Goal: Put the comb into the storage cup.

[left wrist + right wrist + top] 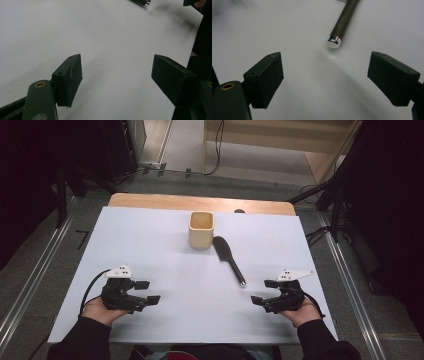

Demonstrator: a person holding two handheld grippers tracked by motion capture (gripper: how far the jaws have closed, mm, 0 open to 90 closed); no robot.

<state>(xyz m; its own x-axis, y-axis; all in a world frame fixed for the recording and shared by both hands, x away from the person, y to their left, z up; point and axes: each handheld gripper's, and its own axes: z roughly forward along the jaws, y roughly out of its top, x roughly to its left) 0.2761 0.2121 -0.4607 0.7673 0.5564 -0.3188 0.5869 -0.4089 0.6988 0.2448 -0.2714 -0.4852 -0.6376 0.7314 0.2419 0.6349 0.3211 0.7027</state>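
A black spatula (228, 257) lies flat on the white table (165, 250), blade toward a cream square cup (202, 229), chrome handle end toward the front right. In the right gripper view that handle end (335, 41) lies just beyond my jaws. My right gripper (264, 291) rests at the front right, open and holding nothing, a little right of the handle tip. At the front left my left gripper (148, 291) is open too, with bare table between its jaws (117, 75). The spatula handle tip (142, 2) peeks in at the top of the left gripper view.
The cup stands upright at the middle back of the table, just left of the spatula blade. A wooden strip (200, 202) runs along the table's far edge. Dark stands and cables (325, 195) crowd the floor beyond and to the right.
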